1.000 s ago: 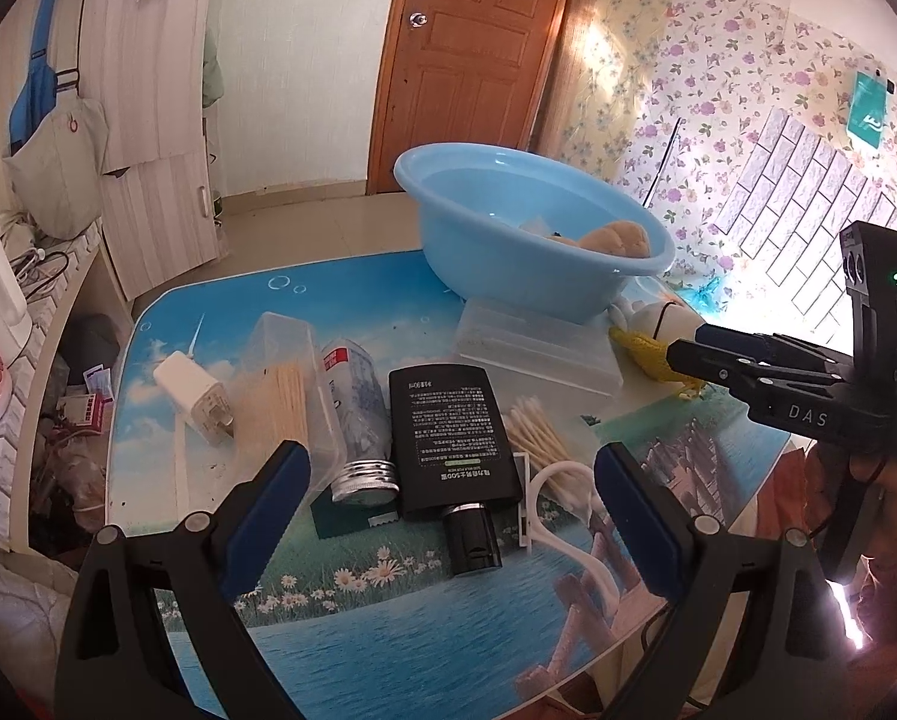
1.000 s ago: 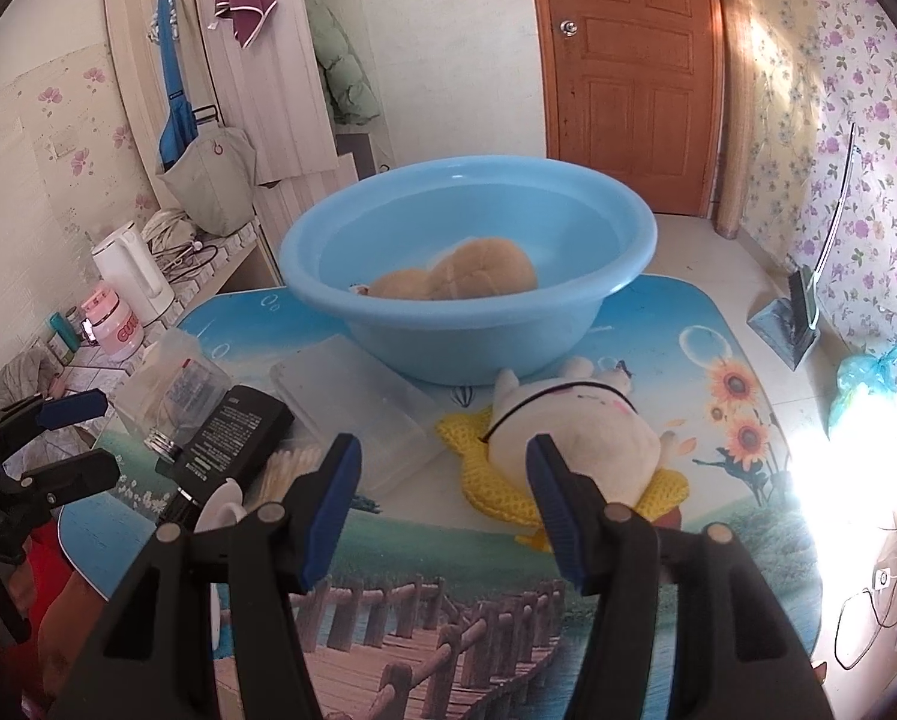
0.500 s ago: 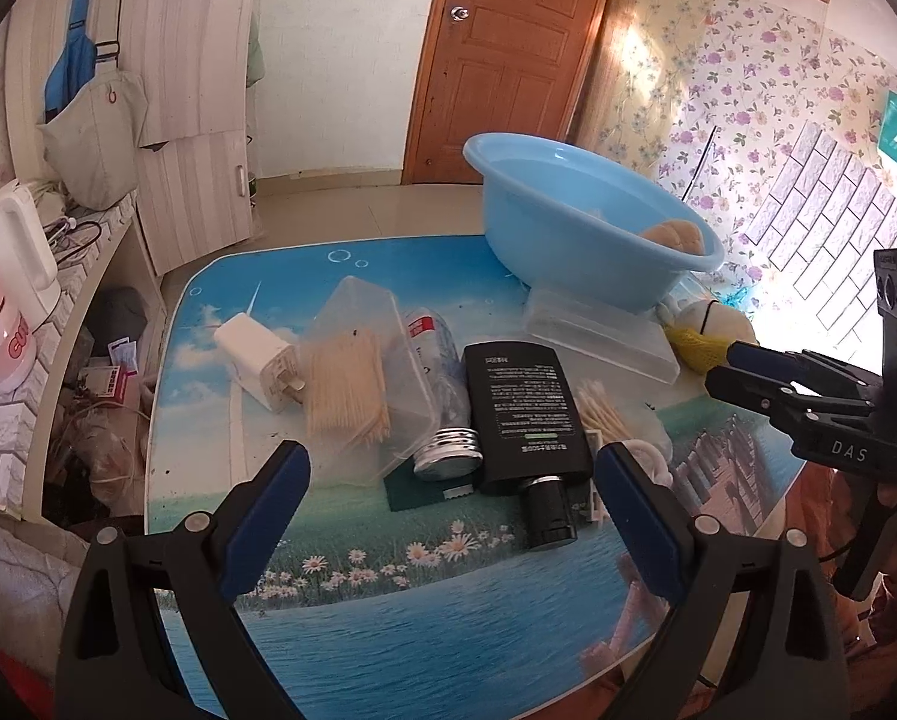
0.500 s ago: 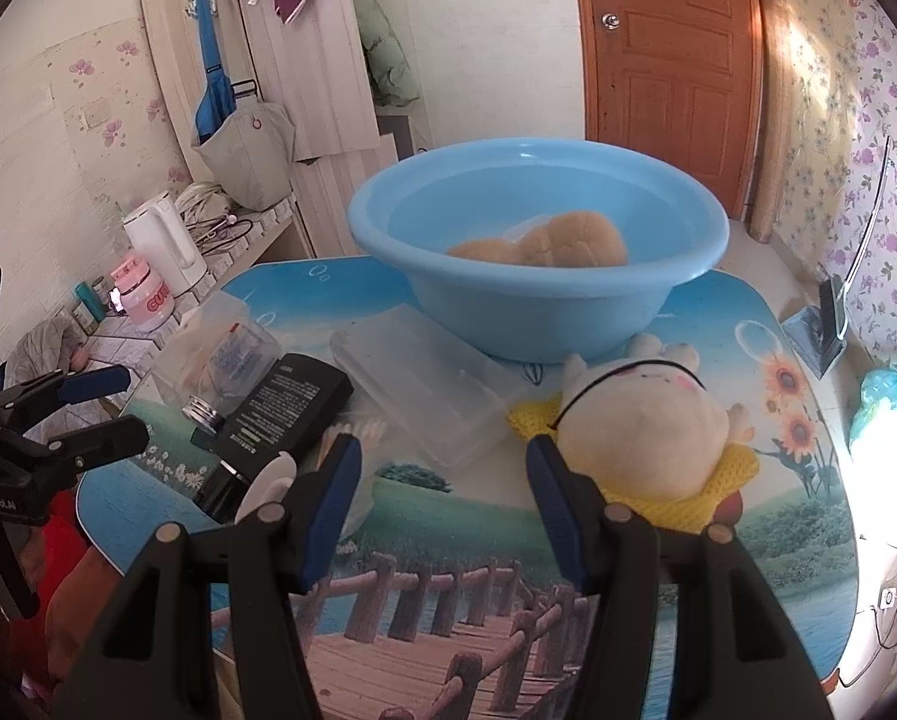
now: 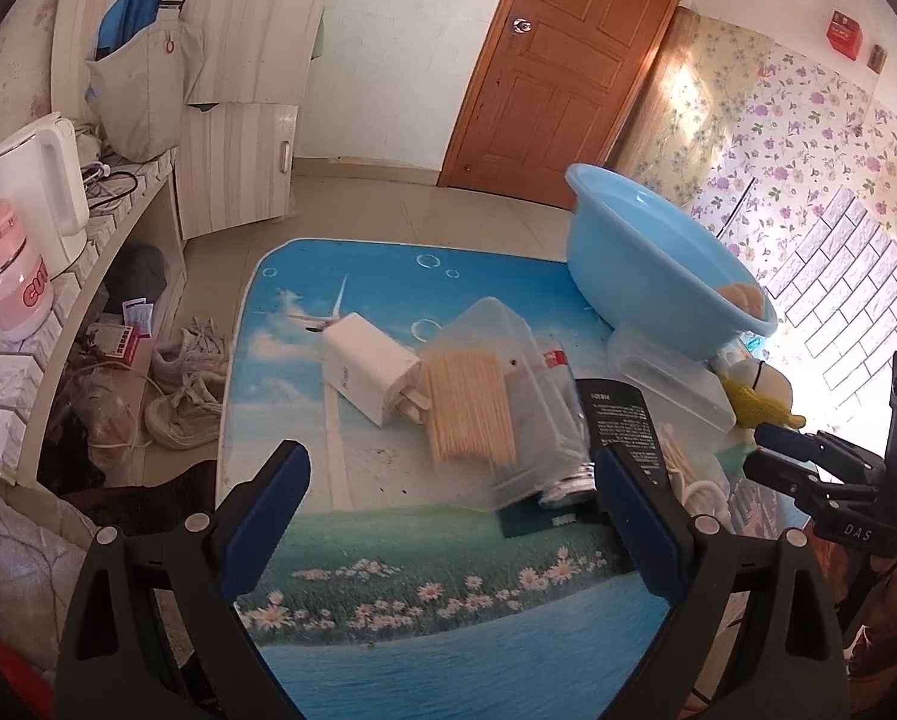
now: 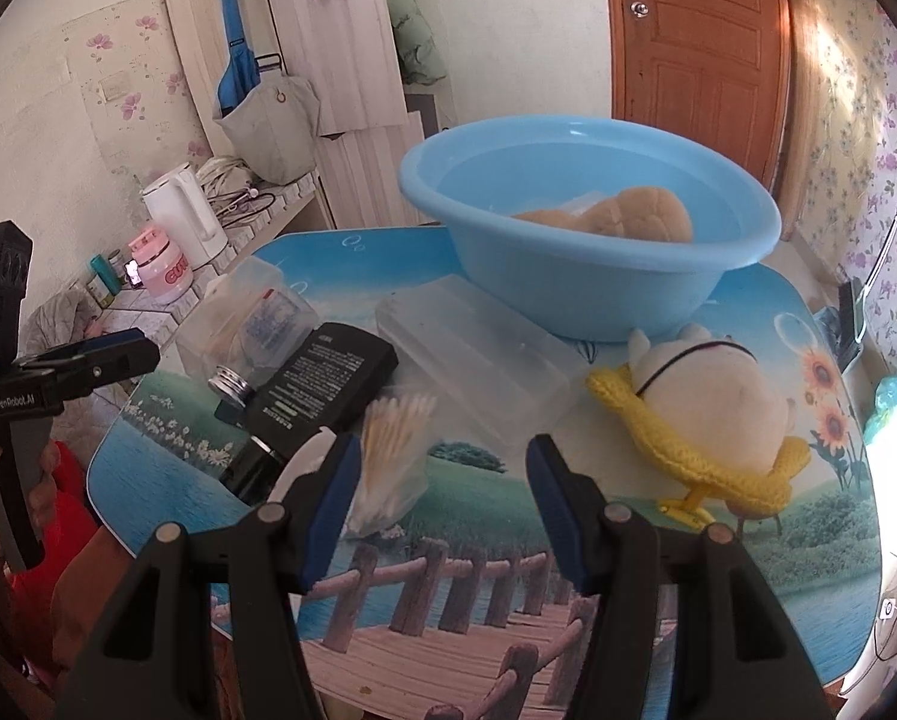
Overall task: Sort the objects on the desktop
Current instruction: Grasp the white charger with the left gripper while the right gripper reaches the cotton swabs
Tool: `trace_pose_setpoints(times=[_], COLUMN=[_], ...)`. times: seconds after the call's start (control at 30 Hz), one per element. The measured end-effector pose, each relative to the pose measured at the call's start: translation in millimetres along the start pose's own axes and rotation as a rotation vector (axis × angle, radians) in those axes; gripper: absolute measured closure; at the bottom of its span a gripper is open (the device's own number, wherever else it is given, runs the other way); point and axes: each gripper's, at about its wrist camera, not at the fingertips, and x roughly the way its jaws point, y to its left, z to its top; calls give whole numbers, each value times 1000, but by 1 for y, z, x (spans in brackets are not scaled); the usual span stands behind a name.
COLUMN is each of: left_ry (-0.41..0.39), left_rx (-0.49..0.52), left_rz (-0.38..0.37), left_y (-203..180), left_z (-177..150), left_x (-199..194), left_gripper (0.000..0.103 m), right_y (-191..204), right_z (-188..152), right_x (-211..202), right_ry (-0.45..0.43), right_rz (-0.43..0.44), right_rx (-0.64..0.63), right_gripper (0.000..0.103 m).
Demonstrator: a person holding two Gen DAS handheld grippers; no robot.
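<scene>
The left gripper (image 5: 448, 516) hangs released and empty over the picture-printed table (image 5: 388, 540), near a clear plastic box of wooden sticks (image 5: 478, 402) and a white charger block (image 5: 367, 375). The right gripper (image 6: 442, 504), also released, hovers beside a bag of cotton swabs (image 6: 388, 450); farther off stands a light-blue plastic basin (image 6: 586, 258).

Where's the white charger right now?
Left wrist view, centre: the charger lies on the table, touching the left side of the clear toothpick box. It's hidden in the right wrist view.
</scene>
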Motion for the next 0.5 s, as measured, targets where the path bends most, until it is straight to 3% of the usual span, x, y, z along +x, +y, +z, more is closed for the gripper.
trace_pose_setpoints(times=[0.13,0.3,0.5], left_ry=[4,94,115], left_rx=[-1,129,207], left_rz=[8,43,57], left_y=[18,21,25], left_z=[15,25,34], left_x=[11,39,53], left_gripper=[7,8,8], right_y=[4,9,14], right_z=[0,4,6], right_x=[3,10,22], right_ry=[6,24,62], right_rz=[13,30,50], right_rx=[-2,5,21], right_gripper=[46,46,46])
